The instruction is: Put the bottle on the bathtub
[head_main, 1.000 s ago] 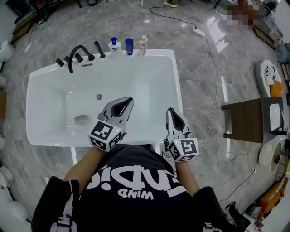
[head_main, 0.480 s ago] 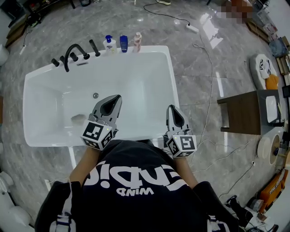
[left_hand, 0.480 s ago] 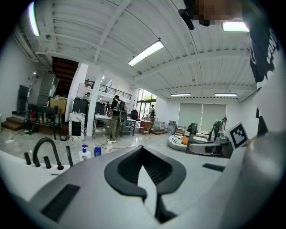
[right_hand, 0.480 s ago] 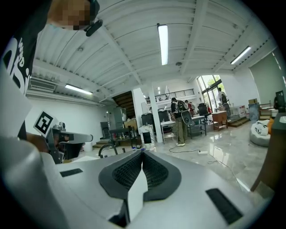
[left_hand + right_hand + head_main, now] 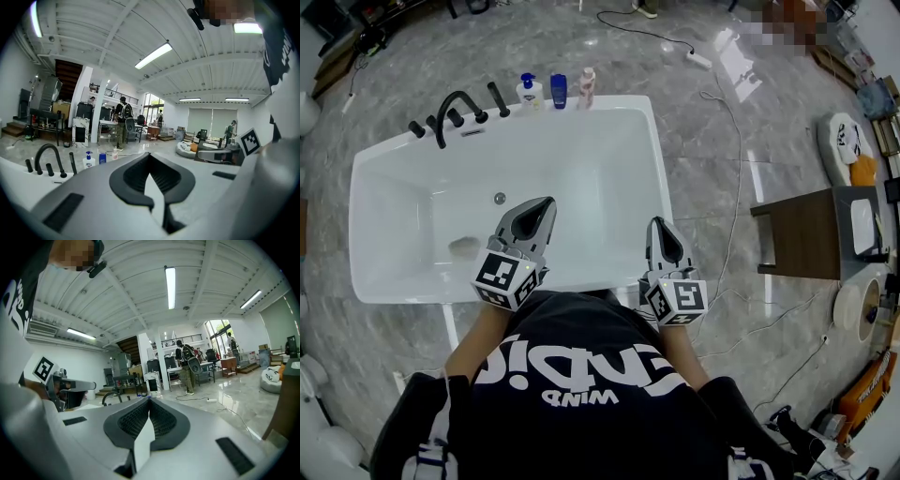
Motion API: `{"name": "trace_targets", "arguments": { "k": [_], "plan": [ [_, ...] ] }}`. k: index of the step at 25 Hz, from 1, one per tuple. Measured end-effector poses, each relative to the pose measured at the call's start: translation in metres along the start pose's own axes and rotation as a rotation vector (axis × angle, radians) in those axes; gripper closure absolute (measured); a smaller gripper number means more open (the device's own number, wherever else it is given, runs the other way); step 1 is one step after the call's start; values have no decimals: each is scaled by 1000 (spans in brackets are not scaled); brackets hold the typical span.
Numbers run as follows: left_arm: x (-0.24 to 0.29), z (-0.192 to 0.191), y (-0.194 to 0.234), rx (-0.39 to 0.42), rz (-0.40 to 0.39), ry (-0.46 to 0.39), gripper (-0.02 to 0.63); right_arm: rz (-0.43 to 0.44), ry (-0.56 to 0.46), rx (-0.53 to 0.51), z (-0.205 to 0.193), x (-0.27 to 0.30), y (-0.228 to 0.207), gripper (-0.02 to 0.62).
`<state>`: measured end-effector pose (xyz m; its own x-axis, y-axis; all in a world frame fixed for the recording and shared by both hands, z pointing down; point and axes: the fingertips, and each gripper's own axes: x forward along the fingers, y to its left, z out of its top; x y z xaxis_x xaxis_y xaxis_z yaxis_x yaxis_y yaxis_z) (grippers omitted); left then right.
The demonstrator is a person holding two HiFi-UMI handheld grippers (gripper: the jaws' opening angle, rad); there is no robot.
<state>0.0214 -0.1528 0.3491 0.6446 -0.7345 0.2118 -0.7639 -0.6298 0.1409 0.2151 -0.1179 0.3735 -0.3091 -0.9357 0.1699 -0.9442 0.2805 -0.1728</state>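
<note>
Wooden table (image 5: 811, 234) and power strip (image 5: 700, 60) on marble floor (image 5: 705, 187)

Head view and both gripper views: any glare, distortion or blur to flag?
Head view: fisheye bows the bathtub rim; bright glare on the glossy floor. Left gripper view: dark rounded corners, ceiling lamp blown out. Right gripper view: same vignette, strip light blown out.

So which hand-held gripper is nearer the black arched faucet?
Left. The left hand-held gripper is below-right of the black arched faucet; the right hand-held gripper is farther right.
</note>
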Motion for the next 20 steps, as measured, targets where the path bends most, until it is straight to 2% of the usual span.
{"name": "trace_targets", "arguments": {
  "k": [20],
  "plan": [
    [-2,-4,4,-14,16,18,598,4,23,0,-2,0,-1,571]
  ]
}}
